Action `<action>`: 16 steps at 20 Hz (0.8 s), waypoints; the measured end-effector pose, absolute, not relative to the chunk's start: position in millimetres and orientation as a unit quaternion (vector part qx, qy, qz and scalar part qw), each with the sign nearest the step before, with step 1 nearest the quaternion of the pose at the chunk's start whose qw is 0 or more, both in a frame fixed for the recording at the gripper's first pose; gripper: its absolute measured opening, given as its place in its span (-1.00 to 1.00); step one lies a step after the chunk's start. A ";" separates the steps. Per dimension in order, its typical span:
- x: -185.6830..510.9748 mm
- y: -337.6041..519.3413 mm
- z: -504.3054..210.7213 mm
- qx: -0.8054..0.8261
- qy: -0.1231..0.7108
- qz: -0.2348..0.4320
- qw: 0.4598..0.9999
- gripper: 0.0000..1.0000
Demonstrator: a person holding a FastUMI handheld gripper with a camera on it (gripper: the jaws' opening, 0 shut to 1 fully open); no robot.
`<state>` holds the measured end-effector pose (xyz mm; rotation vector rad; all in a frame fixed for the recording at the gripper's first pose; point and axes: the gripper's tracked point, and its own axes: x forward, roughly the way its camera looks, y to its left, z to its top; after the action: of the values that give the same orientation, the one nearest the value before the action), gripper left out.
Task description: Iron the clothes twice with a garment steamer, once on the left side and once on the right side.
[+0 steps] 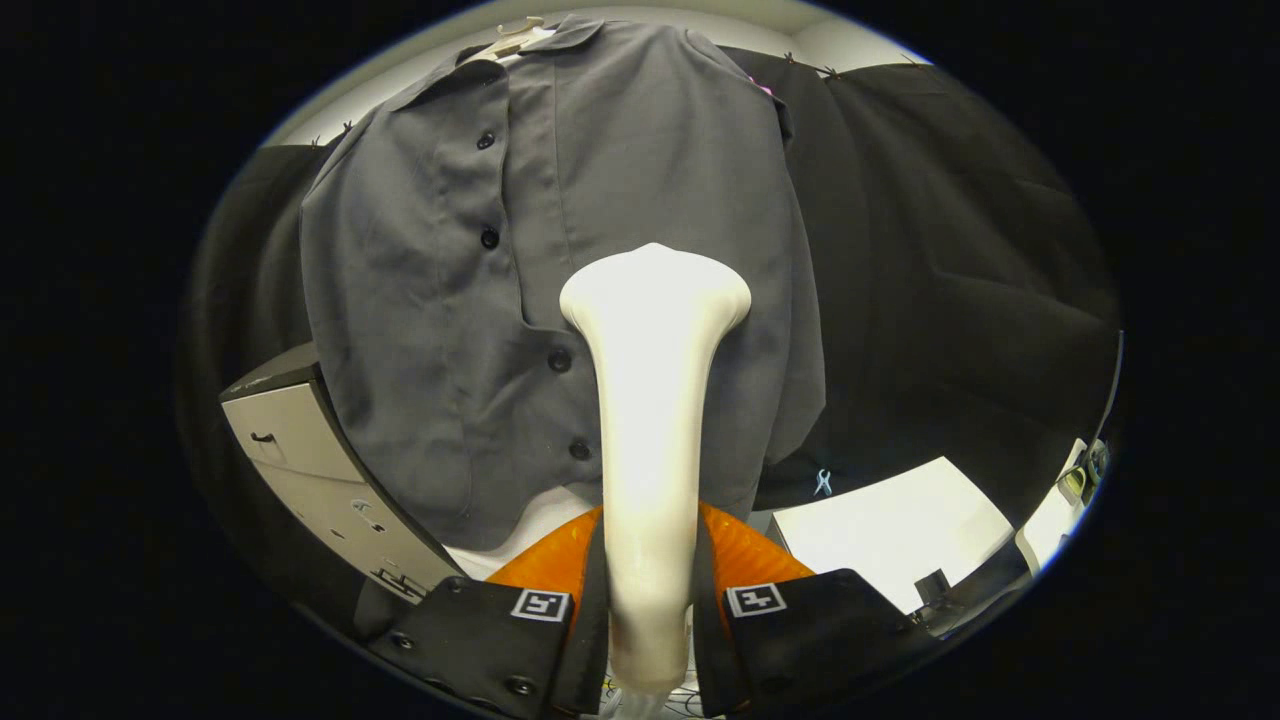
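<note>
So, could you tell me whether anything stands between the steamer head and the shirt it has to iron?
Nothing visible does. The gripper is shut on the garment steamer, whose head points straight at the hanging grey shirt near its button placket. The grey cabinet stands off to one side, clear of the path.

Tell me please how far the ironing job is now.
Done: the gripper is shut on the steamer, whose handle sits between both fingers. In hand: the steamer's head is up against the hanging grey shirt, just to the right of the button row, about halfway down. Left: one picture cannot show whether any pass is finished, so both the left and right passes must be counted as open.
</note>
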<state>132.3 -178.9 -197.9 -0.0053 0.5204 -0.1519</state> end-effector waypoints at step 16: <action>96.8 -176.1 -160.6 0.005 0.221 -0.093 0.971 -0.15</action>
<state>96.8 -176.1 -160.6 0.0095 0.4471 -0.1879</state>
